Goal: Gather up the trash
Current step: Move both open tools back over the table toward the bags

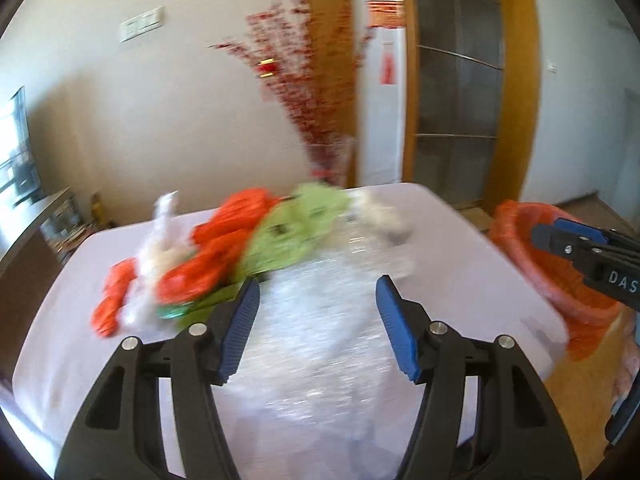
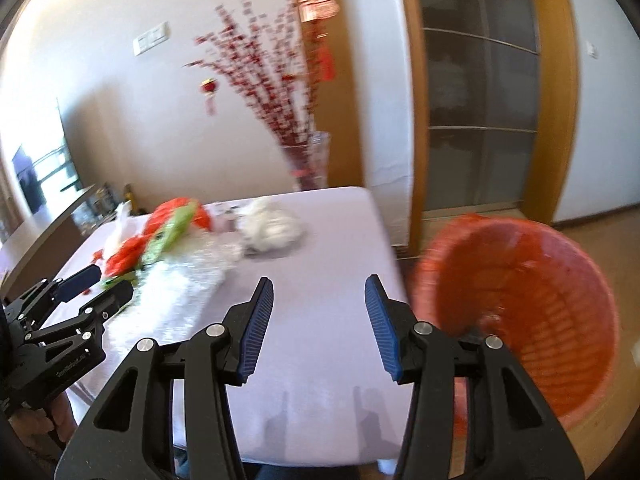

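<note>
A heap of trash lies on the pale table (image 1: 452, 248): orange plastic bags (image 1: 216, 256), a green wrapper (image 1: 298, 228), crumpled white paper (image 1: 384, 216) and a sheet of clear bubble wrap (image 1: 316, 320). My left gripper (image 1: 318, 294) hovers open over the bubble wrap with nothing between its blue pads. My right gripper (image 2: 320, 292) is open and empty above bare tablecloth (image 2: 320, 240), to the right of the heap. An orange basket (image 2: 532, 300) stands beside the table's right edge. The left gripper (image 2: 96, 284) also shows at the left of the right wrist view. Both views are blurred.
A glass vase of red blossom branches (image 2: 308, 160) stands behind the table's far edge. A wooden-framed sliding door (image 2: 480, 92) is behind the basket. A dark TV (image 2: 40, 176) and low cabinet (image 2: 52, 236) are at the left.
</note>
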{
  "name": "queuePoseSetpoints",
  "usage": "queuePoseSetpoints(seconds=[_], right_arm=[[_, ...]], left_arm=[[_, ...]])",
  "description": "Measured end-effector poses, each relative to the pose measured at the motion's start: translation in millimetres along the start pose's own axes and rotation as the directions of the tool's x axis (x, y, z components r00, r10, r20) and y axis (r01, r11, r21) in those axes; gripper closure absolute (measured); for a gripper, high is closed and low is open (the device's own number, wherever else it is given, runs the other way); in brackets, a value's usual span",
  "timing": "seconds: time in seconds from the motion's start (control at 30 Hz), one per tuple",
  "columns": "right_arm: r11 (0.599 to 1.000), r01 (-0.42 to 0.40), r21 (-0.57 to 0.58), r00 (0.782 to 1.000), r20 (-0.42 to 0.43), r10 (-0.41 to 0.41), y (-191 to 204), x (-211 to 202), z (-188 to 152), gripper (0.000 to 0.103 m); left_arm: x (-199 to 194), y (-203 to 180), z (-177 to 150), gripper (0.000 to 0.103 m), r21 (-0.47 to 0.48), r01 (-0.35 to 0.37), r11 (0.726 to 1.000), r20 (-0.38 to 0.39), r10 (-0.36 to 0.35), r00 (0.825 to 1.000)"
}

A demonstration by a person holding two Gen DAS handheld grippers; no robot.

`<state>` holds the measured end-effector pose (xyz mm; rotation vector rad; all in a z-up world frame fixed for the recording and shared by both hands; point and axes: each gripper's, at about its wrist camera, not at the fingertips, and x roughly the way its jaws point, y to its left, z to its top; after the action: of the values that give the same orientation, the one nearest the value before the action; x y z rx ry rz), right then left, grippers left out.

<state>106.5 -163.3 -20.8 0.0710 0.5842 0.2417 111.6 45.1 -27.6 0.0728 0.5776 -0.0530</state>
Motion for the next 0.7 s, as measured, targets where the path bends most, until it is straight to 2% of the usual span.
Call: queuePoseSetpoints(seconds=[0.1, 0.3, 0.7], right_arm=[[1.000, -0.024, -0.020, 1.000, -0.020, 0.024, 18.0, 16.1, 4.0, 0.054], [0.997, -0.074, -0.004, 0.996, -0.059, 0.073, 42.8, 42.5, 9.6, 0.055], [0.995, -0.103, -0.016, 0.988, -0.116, 0.100, 83.8, 80.6, 7.2, 0.055]], left_arm=[[0.6, 29.2, -5.6, 0.043, -0.048, -0.036, 0.998, -0.010, 0.036, 0.999], [3.3, 64.0, -11.3, 0.043, -0.112, -0.072, 0.991, -0.024, 0.069, 0.997], [15.6, 95.9, -20.0, 0.043, -0.172, -0.095, 0.980, -0.057, 0.087, 0.995]])
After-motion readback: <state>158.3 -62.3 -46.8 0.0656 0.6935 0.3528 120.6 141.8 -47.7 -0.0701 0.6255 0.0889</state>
